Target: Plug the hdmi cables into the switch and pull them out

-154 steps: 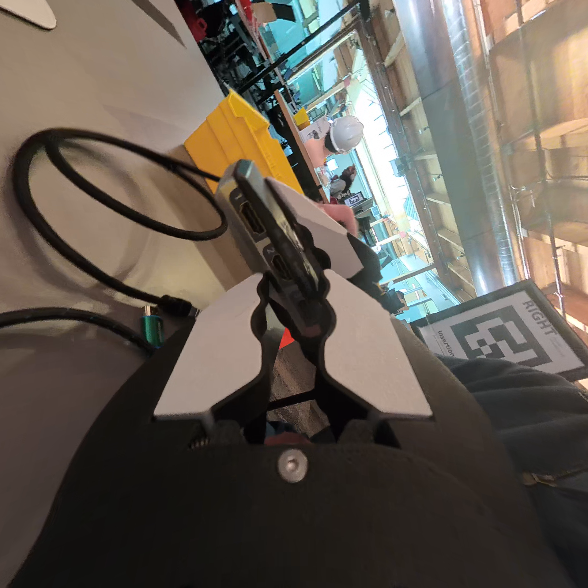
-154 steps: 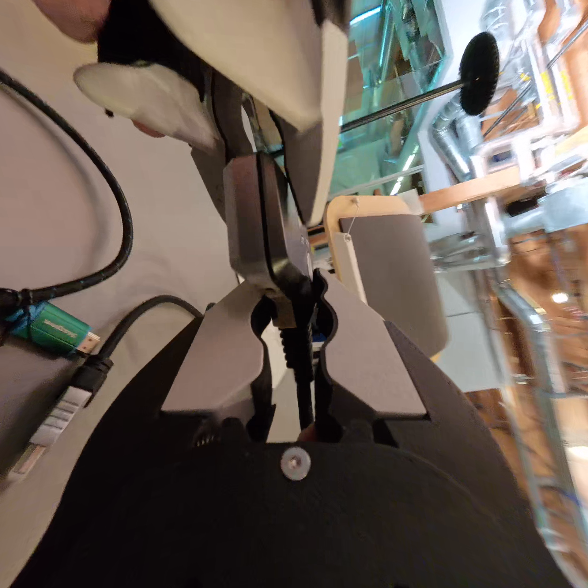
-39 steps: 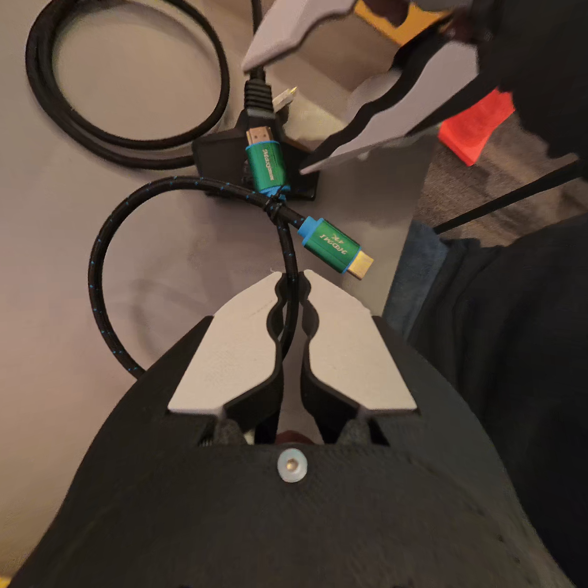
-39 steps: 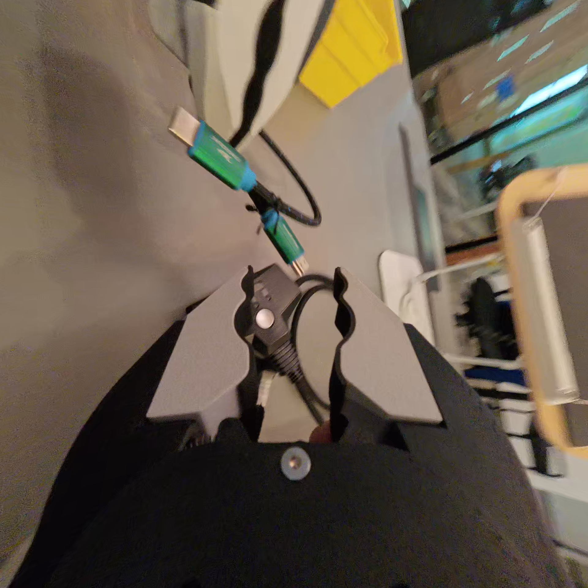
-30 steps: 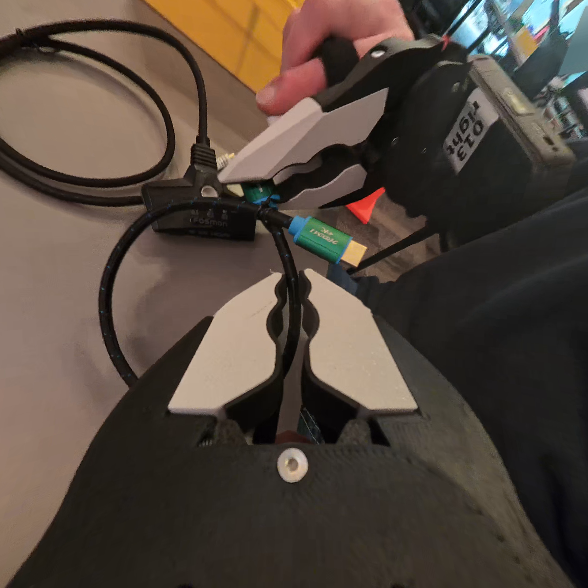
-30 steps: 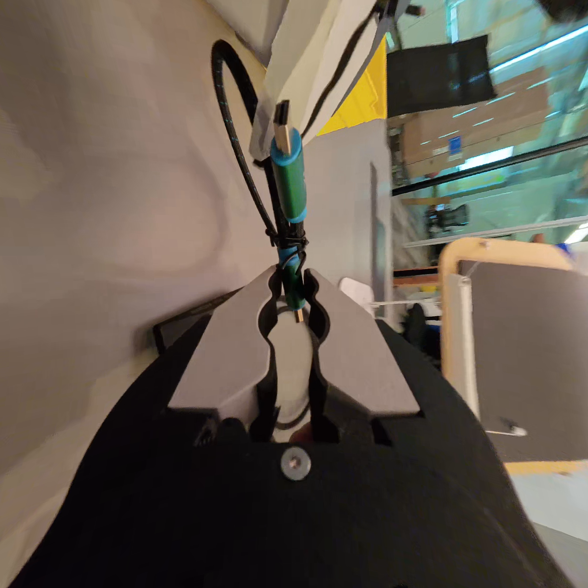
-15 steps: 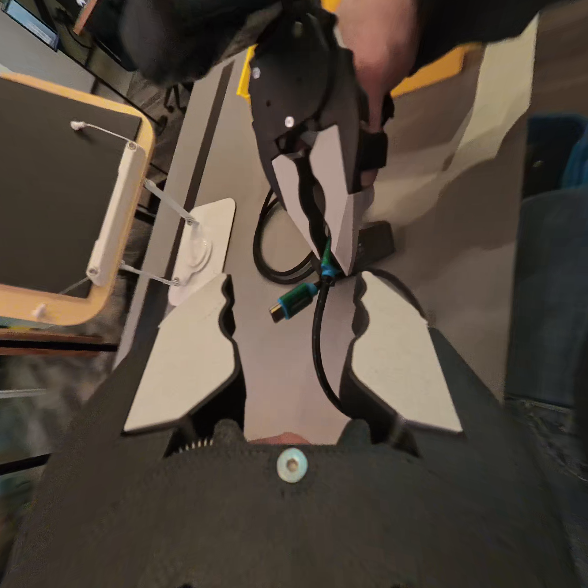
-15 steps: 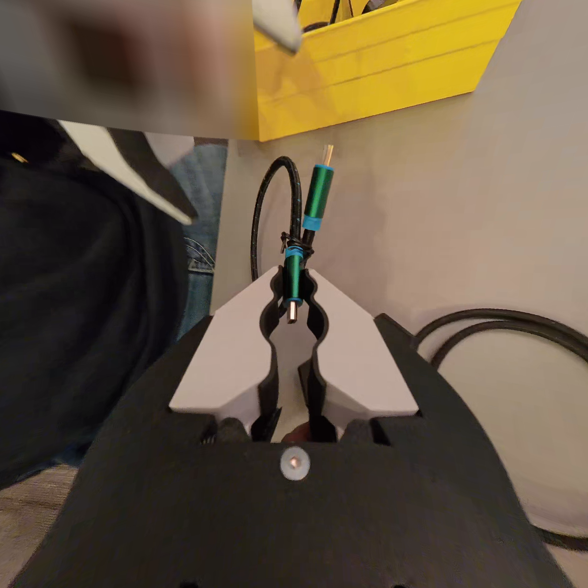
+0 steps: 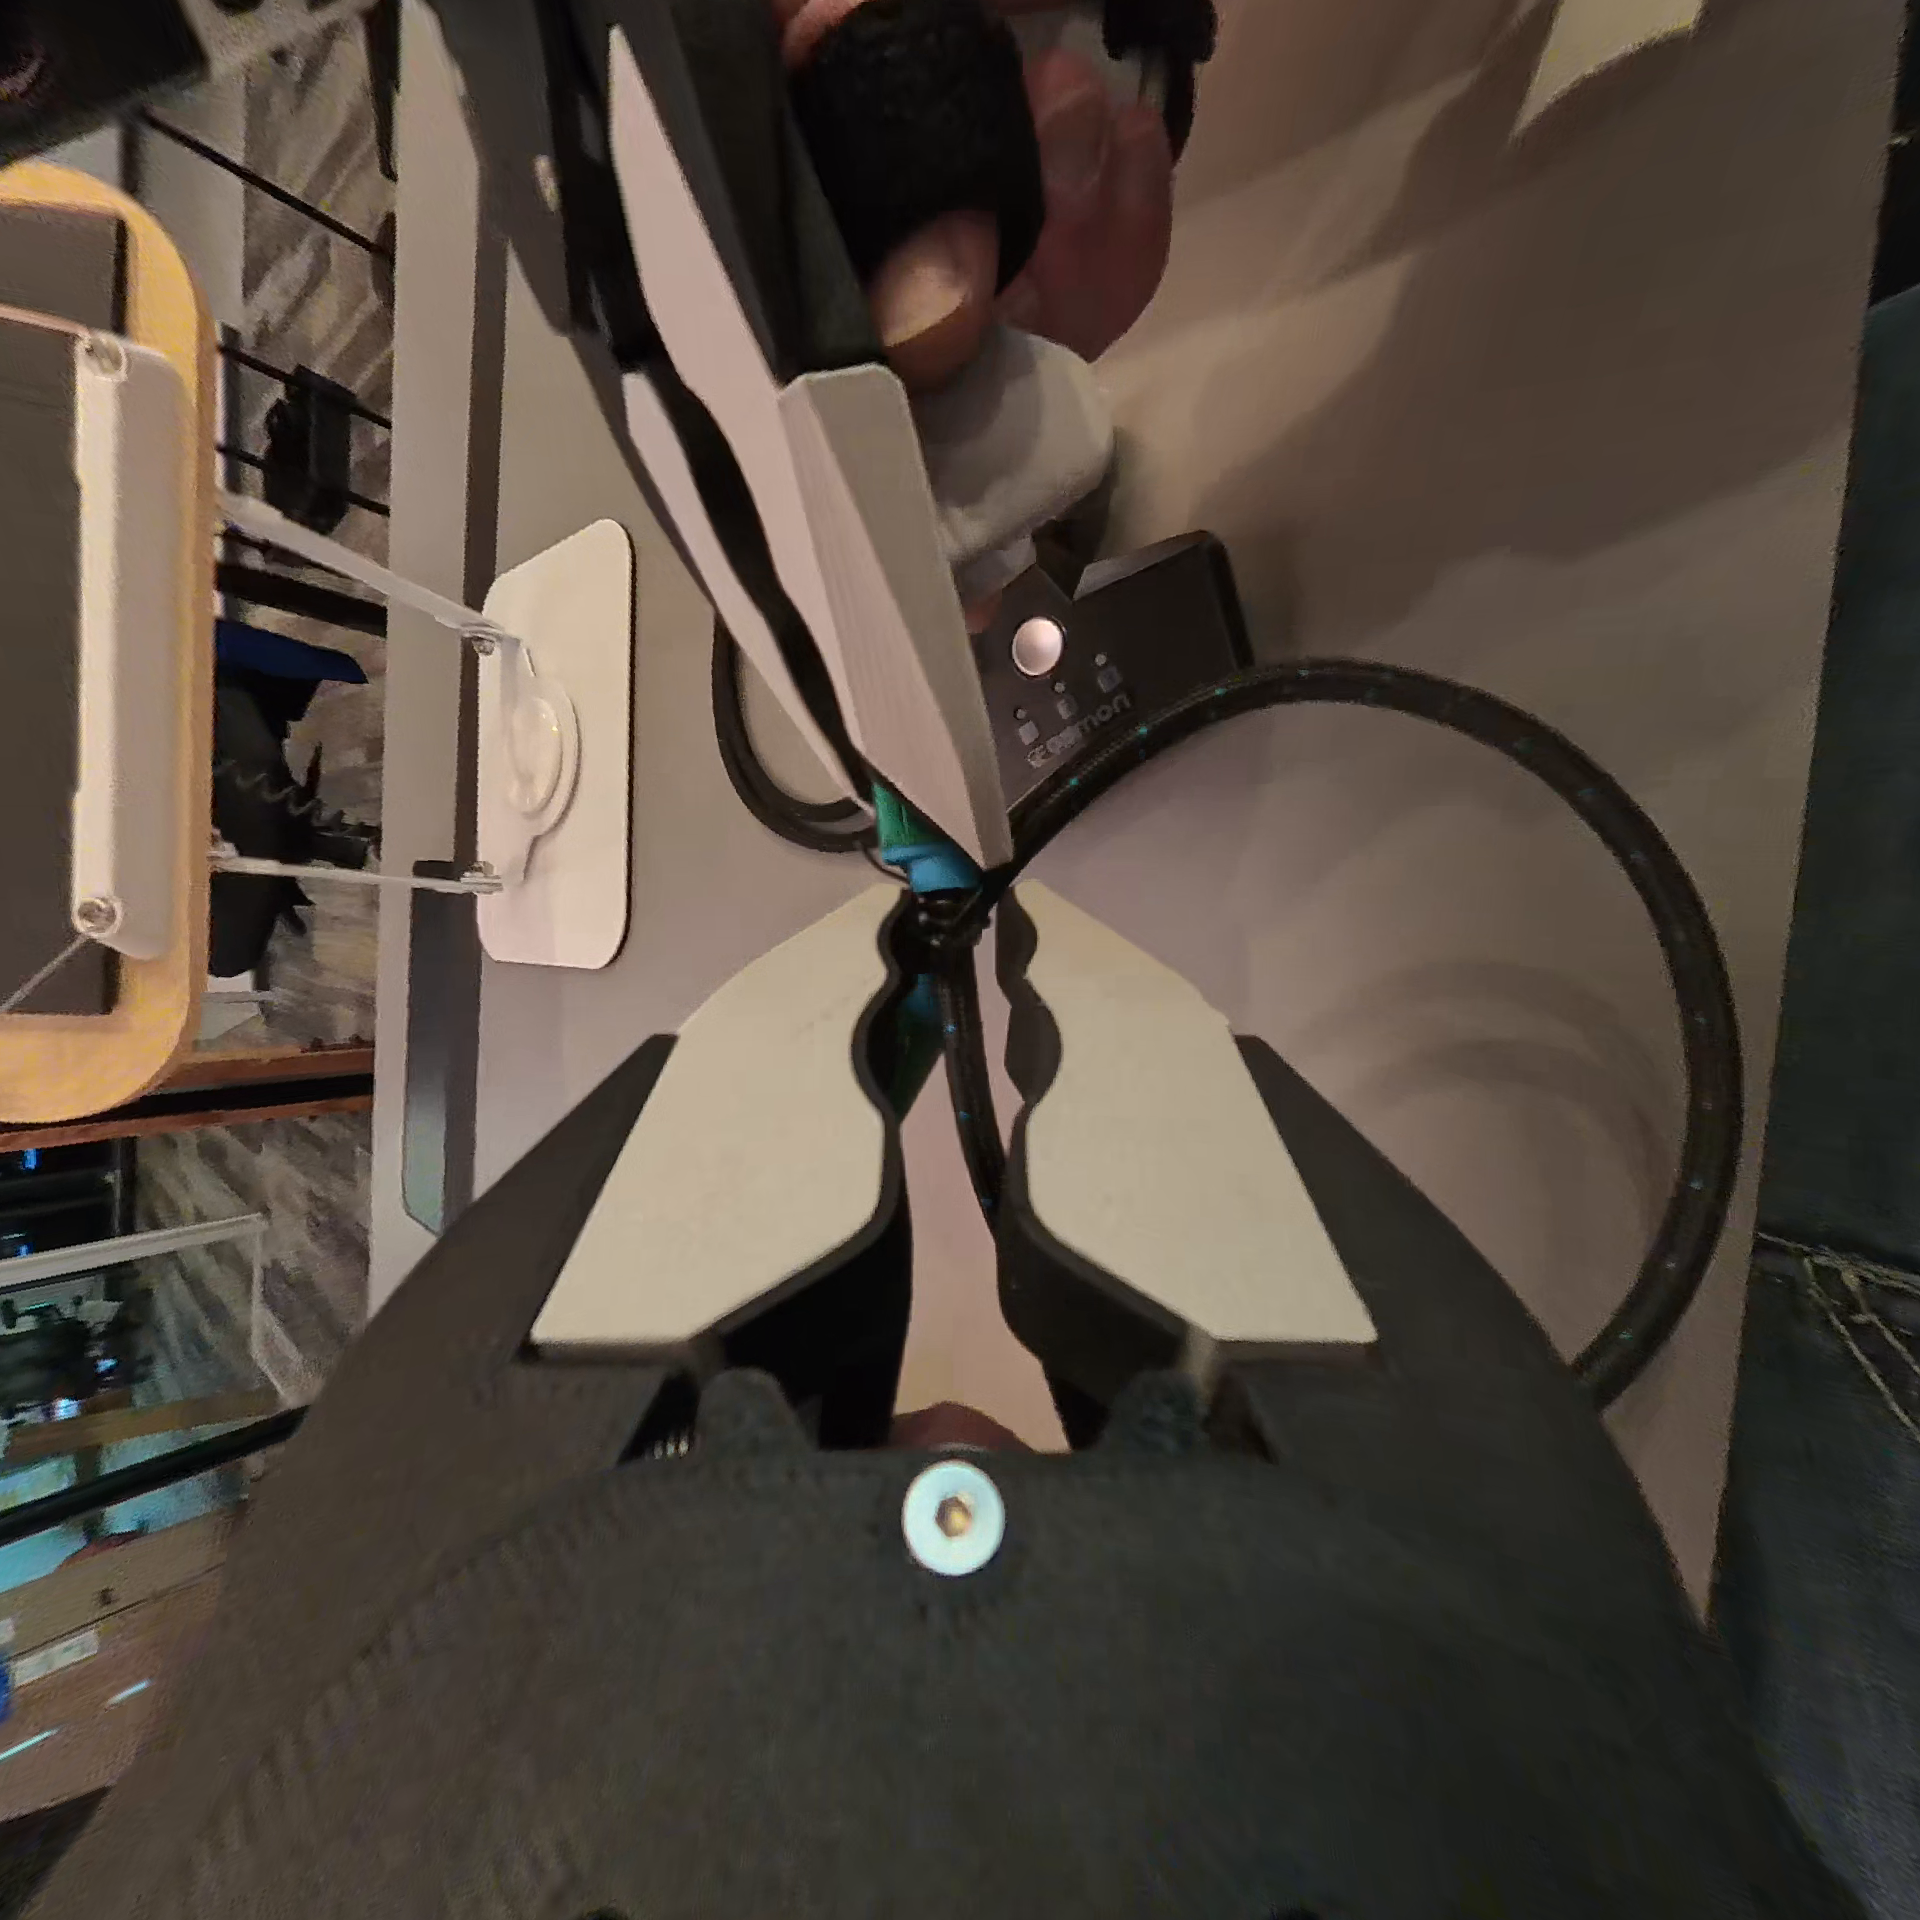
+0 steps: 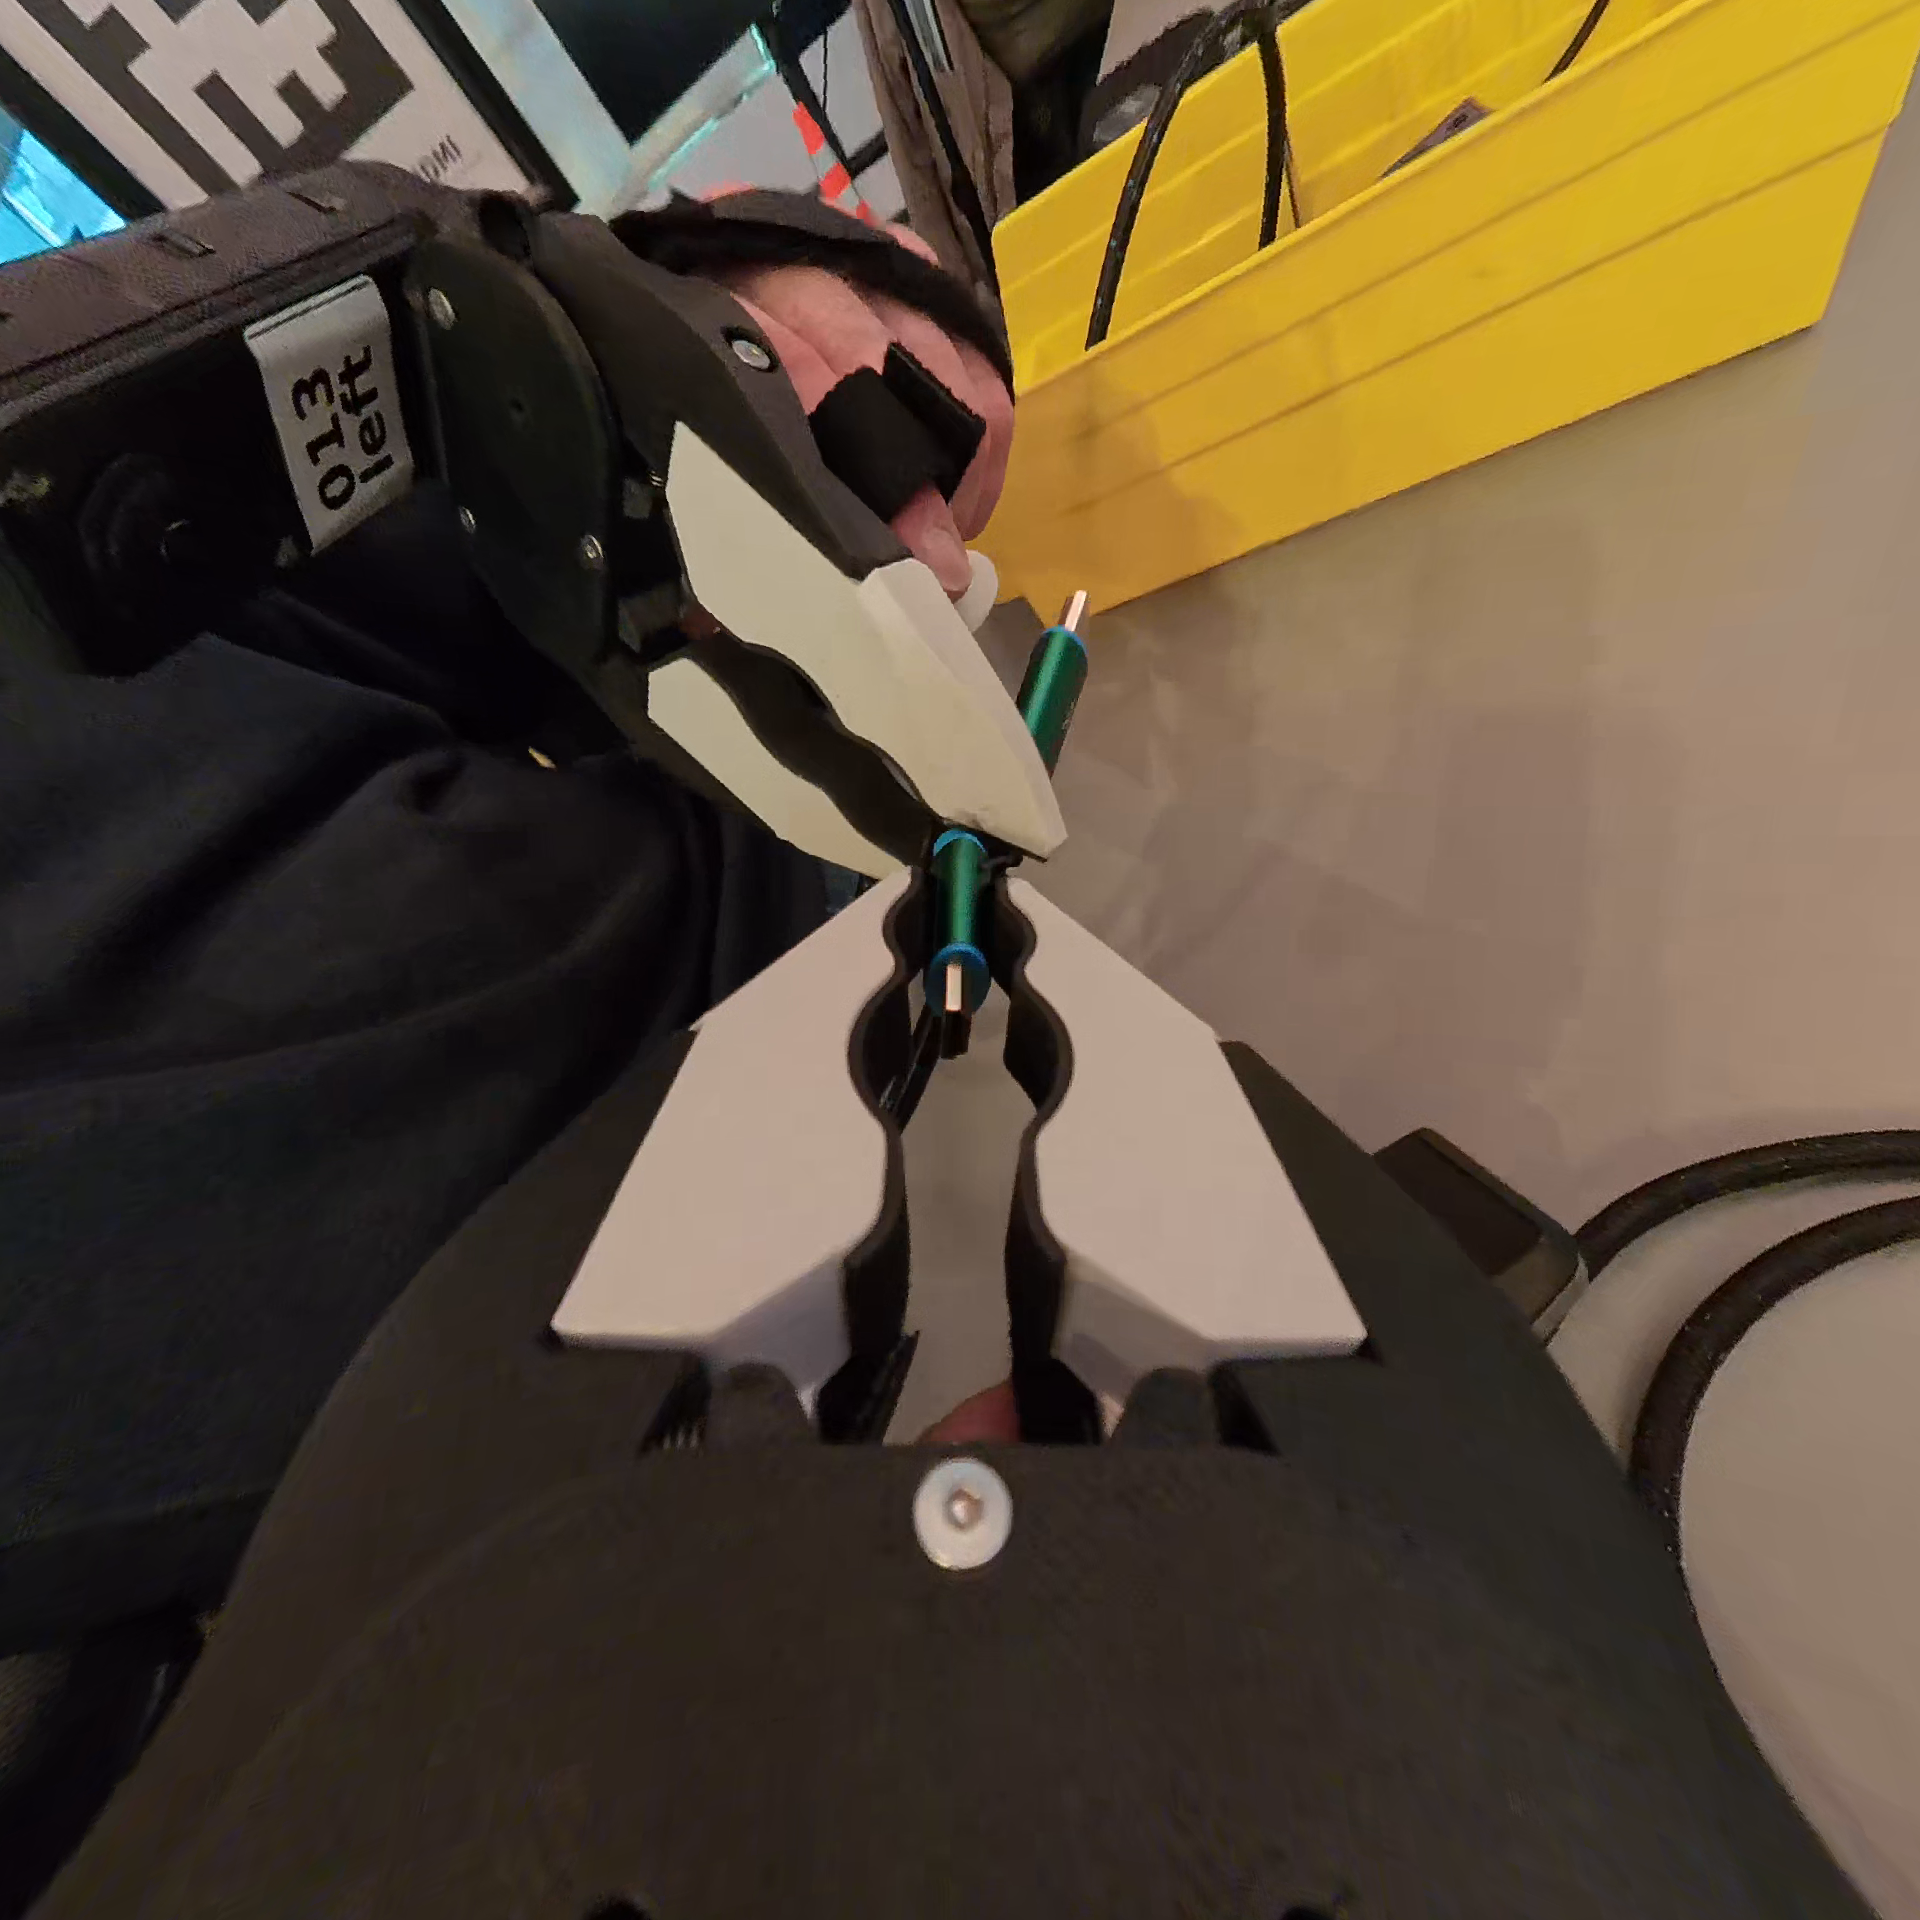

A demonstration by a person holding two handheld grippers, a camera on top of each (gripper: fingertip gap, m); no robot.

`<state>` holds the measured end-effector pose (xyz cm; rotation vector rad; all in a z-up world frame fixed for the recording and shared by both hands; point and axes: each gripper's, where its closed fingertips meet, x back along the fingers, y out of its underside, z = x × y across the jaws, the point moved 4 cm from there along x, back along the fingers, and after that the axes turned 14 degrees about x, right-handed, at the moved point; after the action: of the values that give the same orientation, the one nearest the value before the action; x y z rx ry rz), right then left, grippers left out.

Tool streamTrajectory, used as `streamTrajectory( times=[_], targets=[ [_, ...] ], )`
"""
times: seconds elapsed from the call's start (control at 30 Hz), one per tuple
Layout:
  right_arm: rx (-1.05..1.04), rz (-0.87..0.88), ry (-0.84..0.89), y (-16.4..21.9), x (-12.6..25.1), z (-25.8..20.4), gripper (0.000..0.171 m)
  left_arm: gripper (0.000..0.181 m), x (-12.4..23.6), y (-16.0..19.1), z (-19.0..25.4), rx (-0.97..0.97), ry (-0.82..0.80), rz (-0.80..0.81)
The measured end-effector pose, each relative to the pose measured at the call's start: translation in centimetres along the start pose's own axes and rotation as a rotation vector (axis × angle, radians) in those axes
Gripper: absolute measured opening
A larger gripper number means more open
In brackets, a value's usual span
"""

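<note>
since half a second ago my left gripper (image 9: 948, 914) has gone from wide apart to nearly together, its jaws now nipped on the black braided hdmi cable with blue flecks (image 9: 1621, 862) just below the tie that bundles it.

going left to right in the left wrist view: a wood-framed dark panel (image 9: 94, 623) stands off the grey table (image 9: 1455, 436), then a white rounded plate (image 9: 556, 748) lies on the table. next comes my right gripper (image 9: 935, 852), reaching down from above with a thumb (image 9: 935, 291) behind it, its tips meeting mine over a green metal plug with a blue collar (image 9: 904, 842). right of that lies the black hdmi switch box with a round silver button (image 9: 1132, 644), flat on the table, no green plug in it. the braided cable loops wide past it to the right.

in the right wrist view my left gripper (image 10: 971, 831) comes in from the left. my right jaws are clamped on one green plug (image 10: 961, 914), its metal tip pointing back at the camera. a second green plug (image 10: 1049, 691) sticks up beyond, free. a yellow plastic bin (image 10: 1403, 343) sits behind, and thick black cables (image 10: 1766, 1226) curl at the right edge.
</note>
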<state>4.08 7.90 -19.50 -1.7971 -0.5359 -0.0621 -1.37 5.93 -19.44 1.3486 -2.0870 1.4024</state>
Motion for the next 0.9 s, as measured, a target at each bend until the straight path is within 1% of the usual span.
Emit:
streamTrajectory(
  times=[0.1,0.17,0.27,0.3,0.43,0.53,0.6,0.67,0.73,0.8,0.9],
  targets=[
    [0.027,0.042,0.037,-0.5,0.0,0.2,0.009,0.012,0.2,0.2,-0.5,0.054,0.035,0.015],
    [0.11,0.044,0.118,-0.9,0.2,0.3,0.022,0.012,0.3,0.3,-0.7,0.091,0.082,0.014],
    [0.262,0.015,0.237,-1.6,1.4,0.1,0.034,0.01,0.7,0.3,-0.7,0.172,0.177,0.029],
    [0.332,-0.009,0.274,-1.8,1.7,-0.1,0.035,0.01,0.9,0.1,-0.8,0.206,0.216,0.042],
    [0.549,-0.135,0.362,-1.9,2.5,-1.3,0.03,0.01,1.5,-0.1,-1.1,0.298,0.328,0.061],
    [0.679,-0.15,0.394,-2.8,2.3,-2.3,0.028,0.01,1.8,-0.3,-1.0,0.329,0.4,0.048],
    [0.761,-0.196,0.407,-3.0,1.9,-2.7,0.027,0.01,1.9,-0.4,-0.7,0.346,0.451,0.036],
    [0.809,-0.268,0.397,-2.6,1.3,-2.8,0.027,0.01,1.9,-0.6,-0.6,0.349,0.476,0.03],
    [0.85,-0.332,0.399,-2.2,0.9,-2.7,0.023,0.01,2.0,-0.8,-0.5,0.358,0.501,0.036],
    [0.862,-0.327,0.378,-2.3,0.7,-2.9,0.02,0.01,2.2,-0.7,-0.4,0.362,0.527,0.037],
    [0.826,-0.279,0.339,-2.3,0.7,-3.1,0.019,0.011,2.5,-0.8,-0.3,0.38,0.571,0.053]
  ],
)
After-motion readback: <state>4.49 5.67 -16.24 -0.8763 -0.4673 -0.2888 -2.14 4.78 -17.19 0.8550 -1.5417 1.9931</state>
